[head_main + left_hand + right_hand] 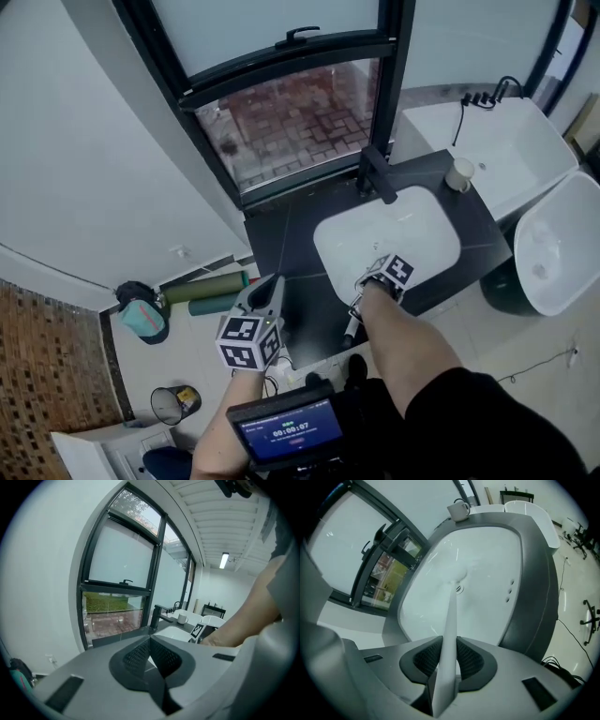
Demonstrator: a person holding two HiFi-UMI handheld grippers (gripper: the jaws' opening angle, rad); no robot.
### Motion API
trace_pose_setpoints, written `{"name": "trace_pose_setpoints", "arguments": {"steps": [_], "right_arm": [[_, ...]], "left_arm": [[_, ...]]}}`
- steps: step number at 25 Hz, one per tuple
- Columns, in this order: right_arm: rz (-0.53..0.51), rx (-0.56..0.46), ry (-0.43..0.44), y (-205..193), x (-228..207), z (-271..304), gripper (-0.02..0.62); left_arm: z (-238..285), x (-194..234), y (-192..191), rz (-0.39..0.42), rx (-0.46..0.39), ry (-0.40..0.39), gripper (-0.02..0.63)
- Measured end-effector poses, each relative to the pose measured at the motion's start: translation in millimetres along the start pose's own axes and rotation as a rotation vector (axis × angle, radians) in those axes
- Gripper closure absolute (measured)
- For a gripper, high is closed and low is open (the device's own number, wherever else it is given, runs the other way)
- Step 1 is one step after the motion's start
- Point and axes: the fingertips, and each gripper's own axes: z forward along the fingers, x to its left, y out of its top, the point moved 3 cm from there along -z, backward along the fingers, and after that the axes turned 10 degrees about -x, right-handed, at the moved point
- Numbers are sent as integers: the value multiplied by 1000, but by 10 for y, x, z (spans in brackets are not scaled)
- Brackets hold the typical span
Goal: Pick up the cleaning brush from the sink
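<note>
The white sink (417,220) is set in a dark counter (286,244). My right gripper (373,281) points steeply down over the sink's near rim. It is shut on the cleaning brush, whose slim white handle (451,620) runs up between the ribbed pads toward the drain (460,588). The brush head is white against the white sink basin (487,550) and hard to make out. My left gripper (266,292) hovers over the counter to the left of the sink. Its jaws meet with nothing between them, seen as left gripper (151,641).
A black faucet (377,174) stands at the sink's far edge, with a white mug (459,174) on the counter to its right. A white tub (553,246) lies at the right. On the floor at the left are green rolls (208,286) and a bin (174,403). A window fills the back.
</note>
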Motion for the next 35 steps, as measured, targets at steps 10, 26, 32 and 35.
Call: {"name": "trace_pose_setpoints", "arguments": {"steps": [10, 26, 32, 35], "right_arm": [[-49, -109, 271, -186, -622, -1332, 529], [-478, -301, 775, 843, -2807, -3527, 529], [-684, -479, 920, 531, -3107, -4309, 529], [-752, -581, 951, 351, -3271, -4725, 529]], "left_arm": [[-883, -802, 130, -61, -122, -6, 606], [-1793, -4060, -231, -54, -245, 241, 606], [-2163, -4453, -420, -41, -255, 214, 606], [-2348, -4627, -553, -38, -265, 192, 606]]}}
